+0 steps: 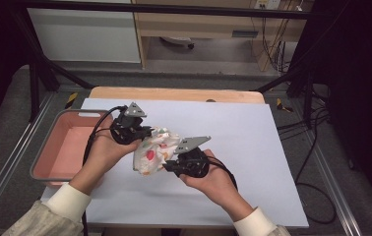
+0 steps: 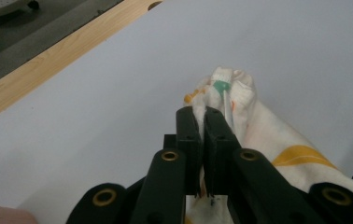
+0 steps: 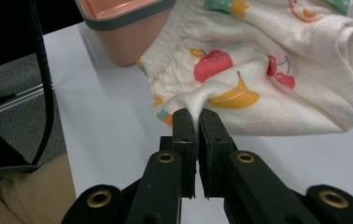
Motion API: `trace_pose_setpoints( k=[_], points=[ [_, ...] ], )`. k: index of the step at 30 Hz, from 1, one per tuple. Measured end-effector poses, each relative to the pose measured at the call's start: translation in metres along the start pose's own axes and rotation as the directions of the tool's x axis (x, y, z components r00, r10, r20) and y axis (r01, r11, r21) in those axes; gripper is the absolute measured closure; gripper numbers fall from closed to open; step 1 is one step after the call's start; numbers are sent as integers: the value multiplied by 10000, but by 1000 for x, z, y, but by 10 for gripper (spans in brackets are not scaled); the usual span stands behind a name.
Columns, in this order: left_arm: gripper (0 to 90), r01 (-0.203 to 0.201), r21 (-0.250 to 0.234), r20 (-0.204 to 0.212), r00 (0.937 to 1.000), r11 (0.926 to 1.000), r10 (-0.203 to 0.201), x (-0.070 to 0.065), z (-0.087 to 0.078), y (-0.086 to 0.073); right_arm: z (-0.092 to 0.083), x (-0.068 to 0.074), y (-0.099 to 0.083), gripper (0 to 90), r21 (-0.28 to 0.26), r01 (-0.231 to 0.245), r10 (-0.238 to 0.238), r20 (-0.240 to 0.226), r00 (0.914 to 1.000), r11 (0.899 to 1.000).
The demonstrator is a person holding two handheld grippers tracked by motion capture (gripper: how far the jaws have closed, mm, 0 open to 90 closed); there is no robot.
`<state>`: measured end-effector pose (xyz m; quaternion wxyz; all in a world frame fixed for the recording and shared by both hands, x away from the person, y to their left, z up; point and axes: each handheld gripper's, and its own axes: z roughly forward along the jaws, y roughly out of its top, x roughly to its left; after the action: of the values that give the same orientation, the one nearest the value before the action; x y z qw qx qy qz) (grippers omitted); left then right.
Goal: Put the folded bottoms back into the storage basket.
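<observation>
Our left gripper and right gripper are both clamped on pinches of the fruit-print garment, held bunched above the white sheet beside the pink bin. We judge it light, soft and floppy; its ribbed hems should offer firmer holds.

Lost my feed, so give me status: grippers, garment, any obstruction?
Left gripper and right gripper both shut on the fruit-print garment. Garment bunched between them over the white sheet. Pink bin at left, nothing in the way.

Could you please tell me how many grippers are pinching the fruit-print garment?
2: the left gripper pinches its upper left part, the right gripper its lower edge; both jaws are shut on the fruit-print garment.
</observation>
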<state>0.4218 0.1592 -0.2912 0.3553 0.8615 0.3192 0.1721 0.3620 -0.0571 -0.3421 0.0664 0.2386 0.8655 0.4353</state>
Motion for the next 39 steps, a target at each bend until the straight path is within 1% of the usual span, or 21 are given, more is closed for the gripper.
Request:
trace_pose_setpoints(
  k=[6,10,11,15,16,20,26,34,39],
  points=[
    [870,151,-20,-91,9998,9999,-151,7,-1,-1,6,-1,10,867,-66,139,-139,-101,9999,9999],
    [870,182,-39,-191,9997,9998,-183,12,-4,-2,13,0,17,867,-88,312,-314,-178,9993,9995],
    [870,136,20,-208,9997,9999,-135,14,-5,-2,15,-1,19,867,-76,340,-341,-185,9992,9994],
    [871,205,-15,-327,9993,9998,-205,20,-9,-3,23,-2,27,867,-77,334,-336,-281,9990,9994],
    [871,228,-38,-381,9990,9997,-229,21,-10,-3,23,-2,27,867,-77,334,-336,-281,9990,9994],
    [870,396,-178,-451,9982,9991,-404,27,-17,-6,29,-3,34,867,-169,461,-466,-307,9984,9988],
    [870,473,-295,-624,9968,9984,-490,33,-29,-9,34,0,44,867,-226,514,-522,-332,9981,9984],
    [870,541,-517,-764,9954,9972,-579,39,-46,-9,42,-1,55,867,-149,487,-492,-291,9984,9987],
    [870,518,-501,-899,9944,9974,-562,43,-51,-11,48,-1,61,867,-165,494,-498,-280,9984,9986]
  ],
)
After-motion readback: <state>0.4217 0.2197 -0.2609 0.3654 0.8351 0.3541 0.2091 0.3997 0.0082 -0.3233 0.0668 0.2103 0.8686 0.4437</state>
